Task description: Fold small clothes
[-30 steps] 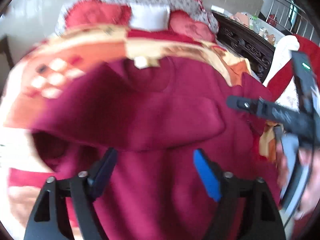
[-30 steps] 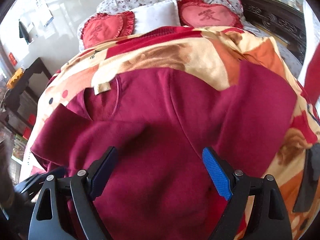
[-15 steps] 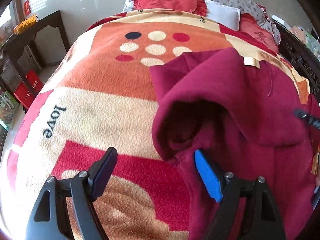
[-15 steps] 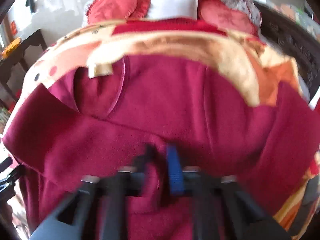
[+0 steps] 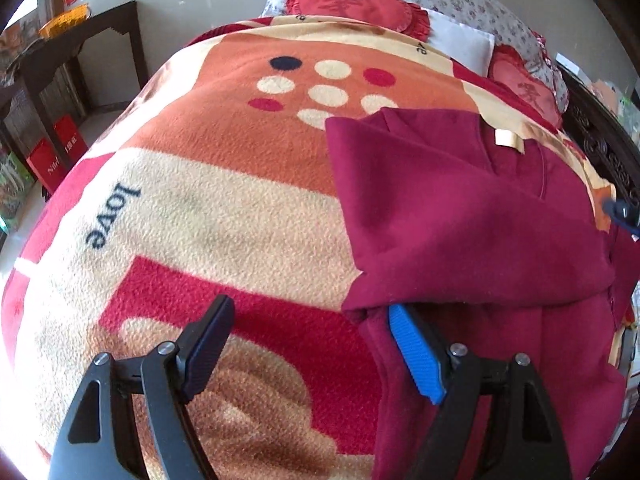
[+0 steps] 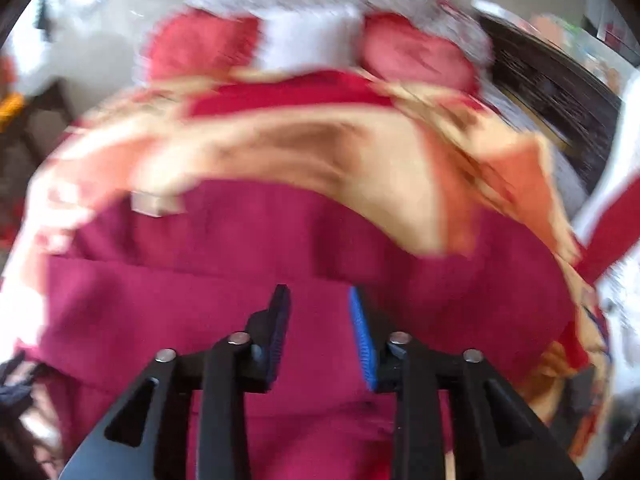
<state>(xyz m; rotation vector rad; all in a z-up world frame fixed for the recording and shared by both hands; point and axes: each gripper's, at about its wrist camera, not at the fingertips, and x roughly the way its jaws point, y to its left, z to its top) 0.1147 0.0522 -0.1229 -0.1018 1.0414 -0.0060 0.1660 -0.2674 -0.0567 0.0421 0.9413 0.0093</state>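
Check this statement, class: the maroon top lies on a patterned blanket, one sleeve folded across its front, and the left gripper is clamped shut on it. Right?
Not quite. The left gripper is open, holding nothing, as the left wrist view shows. The maroon top does lie on the patterned blanket, one sleeve folded across its front.

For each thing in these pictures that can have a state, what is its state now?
maroon sweater: flat on blanket, one sleeve folded across the body
left gripper: open, holds nothing
right gripper: jaws partly apart over sweater; grip unclear, picture blurred
blanket: spread over bed

Both wrist views steep, close; share sweater [image 5: 460, 220].
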